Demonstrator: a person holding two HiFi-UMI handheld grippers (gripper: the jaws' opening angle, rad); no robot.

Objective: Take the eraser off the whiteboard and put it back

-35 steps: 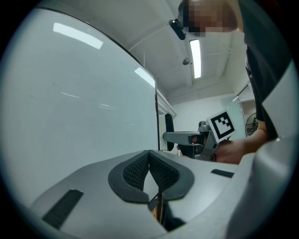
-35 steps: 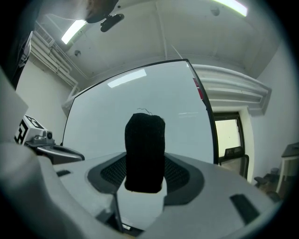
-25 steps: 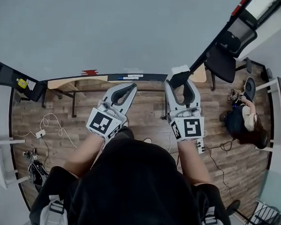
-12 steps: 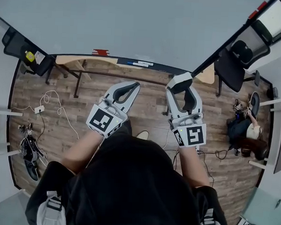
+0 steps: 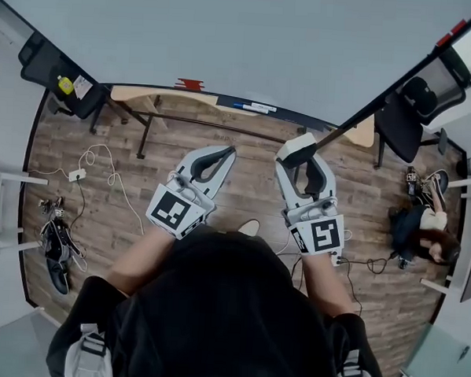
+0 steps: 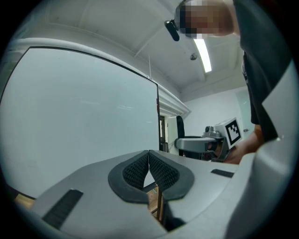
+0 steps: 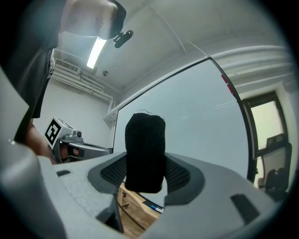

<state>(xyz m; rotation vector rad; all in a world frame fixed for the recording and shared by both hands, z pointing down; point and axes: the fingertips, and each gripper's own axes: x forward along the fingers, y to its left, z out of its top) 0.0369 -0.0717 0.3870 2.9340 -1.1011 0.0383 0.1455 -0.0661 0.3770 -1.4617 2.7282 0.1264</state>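
Note:
The whiteboard point(image 5: 243, 42) fills the top of the head view, with its ledge point(image 5: 251, 107) holding markers below it. My right gripper point(image 5: 300, 152) is shut on the eraser point(image 5: 298, 146), a block with a white back and black felt, held a little away from the board. In the right gripper view the eraser point(image 7: 145, 151) stands upright between the pads, with my right gripper point(image 7: 145, 175) pointed at the whiteboard point(image 7: 187, 121). My left gripper point(image 5: 226, 150) is beside it, shut and empty. Its pads meet in the left gripper view, where my left gripper point(image 6: 149, 163) also faces the whiteboard point(image 6: 79, 116).
A wooden trestle point(image 5: 146, 100) stands under the board's ledge. An office chair point(image 5: 405, 114) is at the right and a person point(image 5: 426, 229) sits on the floor beyond it. Cables point(image 5: 95, 164) and shoes point(image 5: 55, 241) lie on the wood floor at left.
Both grippers have drawn back from the whiteboard ledge, and more floor shows between them and it. The eraser stays clamped in the right gripper.

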